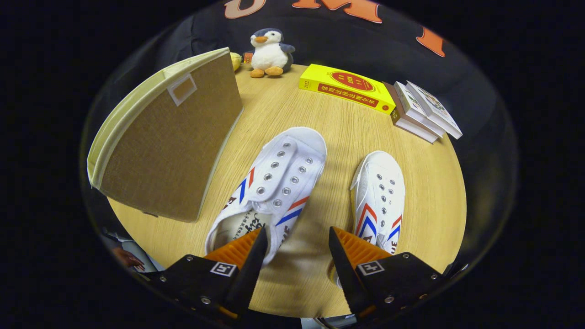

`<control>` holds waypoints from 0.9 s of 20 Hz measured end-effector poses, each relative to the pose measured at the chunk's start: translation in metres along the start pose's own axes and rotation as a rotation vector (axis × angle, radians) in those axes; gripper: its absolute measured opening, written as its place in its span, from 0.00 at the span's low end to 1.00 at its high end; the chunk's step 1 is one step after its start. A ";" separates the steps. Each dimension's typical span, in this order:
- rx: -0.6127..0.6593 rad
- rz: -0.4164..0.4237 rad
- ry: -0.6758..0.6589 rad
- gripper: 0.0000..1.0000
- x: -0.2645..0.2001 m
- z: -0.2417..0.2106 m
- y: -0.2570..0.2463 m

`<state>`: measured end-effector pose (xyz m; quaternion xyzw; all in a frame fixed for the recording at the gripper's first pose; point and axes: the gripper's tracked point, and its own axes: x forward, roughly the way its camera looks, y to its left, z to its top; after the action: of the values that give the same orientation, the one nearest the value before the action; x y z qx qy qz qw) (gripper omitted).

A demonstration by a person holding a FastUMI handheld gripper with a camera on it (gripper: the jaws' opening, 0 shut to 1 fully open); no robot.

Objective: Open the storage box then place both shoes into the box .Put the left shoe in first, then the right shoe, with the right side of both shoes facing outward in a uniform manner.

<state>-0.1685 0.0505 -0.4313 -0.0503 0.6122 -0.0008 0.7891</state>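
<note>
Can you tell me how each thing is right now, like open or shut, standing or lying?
storage box: standing on the table, lid shut.
nearer shoe: lying flat, sole down, no laces, just ahead of the fingers.
other shoe: lying flat, sole down, beside it.
gripper: open, holding nothing.
toy penguin: sitting upright.
yellow book: lying flat, closed.
stack of books: lying flat, closed.

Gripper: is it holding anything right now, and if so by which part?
Nothing is held. The gripper is open, fingers apart over bare table, with the left shoe and right shoe just ahead.
</note>
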 end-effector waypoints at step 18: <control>0.230 0.202 -0.166 0.65 0.031 0.023 0.023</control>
<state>-0.1396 0.0729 -0.4570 0.1022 0.5426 0.0127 0.8337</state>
